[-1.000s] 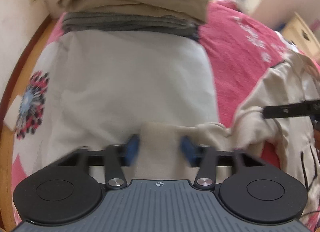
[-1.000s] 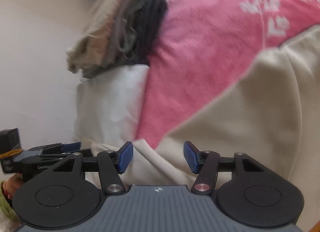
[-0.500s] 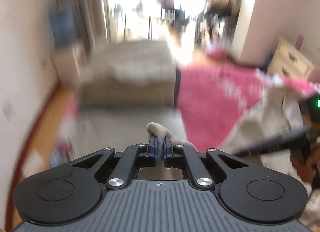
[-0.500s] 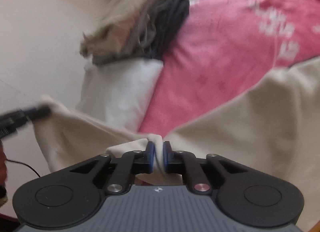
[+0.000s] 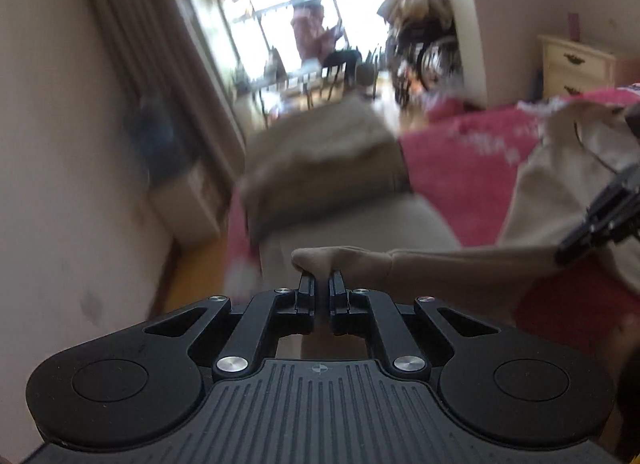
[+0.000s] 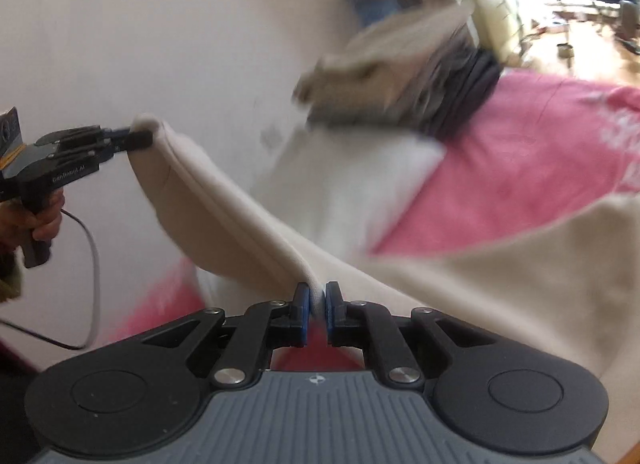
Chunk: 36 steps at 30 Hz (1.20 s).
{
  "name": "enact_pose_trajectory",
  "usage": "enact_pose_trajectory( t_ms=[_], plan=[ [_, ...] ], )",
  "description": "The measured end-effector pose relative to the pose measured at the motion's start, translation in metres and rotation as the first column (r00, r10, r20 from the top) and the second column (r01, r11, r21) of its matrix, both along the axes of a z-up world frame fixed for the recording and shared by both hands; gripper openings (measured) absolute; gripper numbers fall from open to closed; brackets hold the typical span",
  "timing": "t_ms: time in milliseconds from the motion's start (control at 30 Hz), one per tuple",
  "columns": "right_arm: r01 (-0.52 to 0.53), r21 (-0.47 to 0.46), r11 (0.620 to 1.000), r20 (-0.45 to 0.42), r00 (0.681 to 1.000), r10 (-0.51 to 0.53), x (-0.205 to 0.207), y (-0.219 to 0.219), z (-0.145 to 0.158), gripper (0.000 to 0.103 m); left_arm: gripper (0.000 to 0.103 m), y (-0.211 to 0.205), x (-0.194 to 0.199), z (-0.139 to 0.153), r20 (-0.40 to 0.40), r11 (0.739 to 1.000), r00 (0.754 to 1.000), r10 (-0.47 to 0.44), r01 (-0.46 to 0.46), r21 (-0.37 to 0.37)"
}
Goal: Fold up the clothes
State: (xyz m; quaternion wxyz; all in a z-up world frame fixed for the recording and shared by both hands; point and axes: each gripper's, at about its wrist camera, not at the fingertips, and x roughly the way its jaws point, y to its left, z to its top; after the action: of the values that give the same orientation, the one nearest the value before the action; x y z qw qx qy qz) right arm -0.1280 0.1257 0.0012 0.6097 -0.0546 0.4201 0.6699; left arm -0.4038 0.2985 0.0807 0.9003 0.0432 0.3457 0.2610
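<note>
In the left wrist view, the left tongs (image 5: pixel 322 284) sit at lower centre, closed tight on a bunched edge of the beige garment (image 5: pixel 440 264), which stretches rightward to the right tongs (image 5: pixel 600 220) at the right edge. Behind it, mid-frame, a blurred stack of folded clothes (image 5: pixel 324 168) rests on a white pillow (image 5: pixel 360 224) on the pink bed cover (image 5: pixel 460 156). A cream dresser (image 5: pixel 572 64) stands at upper right.

In the right wrist view, a hand (image 6: pixel 36 220) at the left edge holds the left tongs (image 6: pixel 136 140), pinched on the garment's lifted corner. The cloth (image 6: pixel 240 224) runs down to the right tongs (image 6: pixel 316 296) at lower centre, clamped shut on its edge, and the rest spreads over the bed at lower right.
</note>
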Motion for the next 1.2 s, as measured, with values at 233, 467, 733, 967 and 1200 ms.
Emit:
enact_pose_trajectory(
  t_ms=[233,467,733,967,1200],
  plan=[
    [-0.089,-0.117,0.989,0.015,0.996,0.091,-0.023,0.002,-0.024,0.01,0.013,-0.022,-0.052,-0.041,-0.079,0.974,0.995,0.06,-0.076,-0.214],
    [-0.116,-0.227,0.967,0.005,0.993,0.12,-0.027,-0.002,-0.036,0.014,0.034,-0.013,-0.098,-0.066,-0.158,0.867,0.978,0.137,-0.196,-0.458],
    [-0.098,-0.273,0.957,-0.026,0.995,0.094,-0.017,-0.014,-0.031,0.026,0.053,0.014,-0.11,-0.092,-0.122,0.69,0.926,0.357,-0.35,-0.634],
    [0.0,-0.264,0.964,-0.077,0.997,-0.021,0.009,-0.022,-0.025,0.037,0.064,0.019,-0.094,-0.124,-0.15,0.599,0.889,0.433,-0.408,-0.689],
    [0.134,-0.274,0.952,-0.232,0.952,-0.201,0.042,-0.035,-0.041,0.039,0.064,0.007,-0.091,-0.123,-0.121,0.598,0.861,0.494,-0.437,-0.672]
  ],
)
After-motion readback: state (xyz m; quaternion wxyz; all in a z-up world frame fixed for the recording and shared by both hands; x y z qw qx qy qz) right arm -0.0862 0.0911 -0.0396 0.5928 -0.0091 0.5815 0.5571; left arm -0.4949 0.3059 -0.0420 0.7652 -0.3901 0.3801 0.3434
